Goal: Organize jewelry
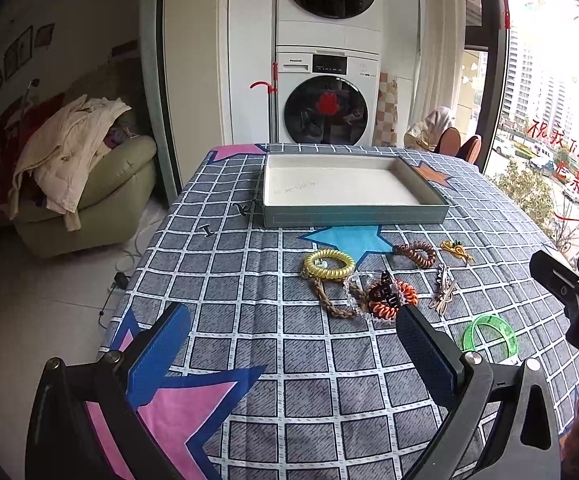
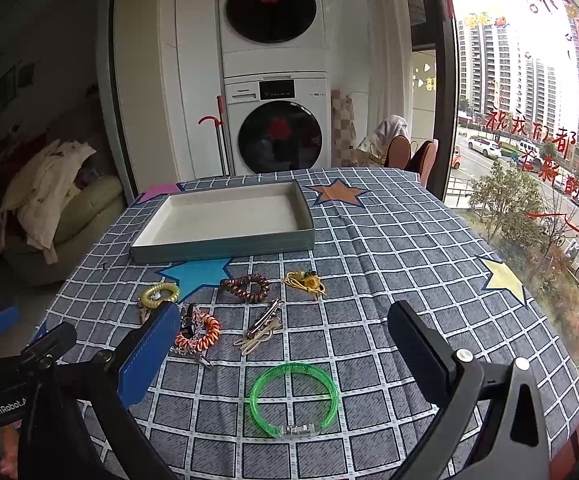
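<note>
Nothing sorted yet, by the look of it. Tray (image 2: 225, 216) bare inside, sitting well ahead of both tongs on the checked worktop (image 2: 389, 264). All jewelry loose on the cloth, between tongs and tray.

Left tongs (image 1: 293, 344) released, jaws wide apart, holding nothing, hovering over bare cloth. Just ahead and slightly right of them: an orange coil (image 1: 393, 300) tangled with a dark claw clip (image 1: 385, 286) and a clear bead chain, touching a braided cord (image 1: 329, 300). Further ahead, a yellow coil (image 1: 329, 265), then a brown coil (image 1: 417, 254) and a small yellow charm (image 1: 455, 250) off to the right. Hair clips (image 1: 443, 290) to the right of the tangle.

Right tongs (image 2: 285, 340) likewise spread wide, gripping nothing. Green bangle (image 2: 293, 400) lying flat on the cloth between and just short of the fingertips, closest of all the pieces. Orange coil near the left finger; hair clips just ahead; brown coil and charm beyond those; yellow coil partly hidden behind the left finger.

Judged from this: task at its very start. Every piece left to lift and set in the tray. Bangle the likeliest first pick for the right tongs; tangle probably the fiddliest, since coil, clip and chain overlap.
</note>
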A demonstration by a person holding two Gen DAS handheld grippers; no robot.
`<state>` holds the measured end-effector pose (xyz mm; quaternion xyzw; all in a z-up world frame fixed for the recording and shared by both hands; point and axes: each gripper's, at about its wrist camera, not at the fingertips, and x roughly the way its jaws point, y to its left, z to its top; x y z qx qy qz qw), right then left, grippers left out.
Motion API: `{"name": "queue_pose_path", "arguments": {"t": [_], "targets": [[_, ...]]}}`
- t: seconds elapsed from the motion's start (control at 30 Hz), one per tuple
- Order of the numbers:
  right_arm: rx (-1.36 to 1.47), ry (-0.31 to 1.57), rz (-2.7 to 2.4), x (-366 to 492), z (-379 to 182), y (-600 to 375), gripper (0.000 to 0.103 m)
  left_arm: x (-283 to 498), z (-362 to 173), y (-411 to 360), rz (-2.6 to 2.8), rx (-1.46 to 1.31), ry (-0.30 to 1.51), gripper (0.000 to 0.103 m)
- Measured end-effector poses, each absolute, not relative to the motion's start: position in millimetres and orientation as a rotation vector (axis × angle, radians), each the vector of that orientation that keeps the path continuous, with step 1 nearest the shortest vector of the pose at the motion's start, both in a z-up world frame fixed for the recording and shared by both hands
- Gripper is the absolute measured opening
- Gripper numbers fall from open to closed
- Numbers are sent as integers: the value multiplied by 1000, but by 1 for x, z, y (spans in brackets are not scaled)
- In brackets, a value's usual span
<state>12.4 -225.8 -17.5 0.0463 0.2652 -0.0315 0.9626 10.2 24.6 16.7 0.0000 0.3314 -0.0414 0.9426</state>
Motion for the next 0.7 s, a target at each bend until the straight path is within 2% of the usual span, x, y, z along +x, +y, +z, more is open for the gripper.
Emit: {"name": "queue_pose_path", "arguments": {"t": [0.7], "targets": [[99, 535, -71, 14, -16, -228, 103, 18, 11, 23, -75, 1, 700, 103]]}}
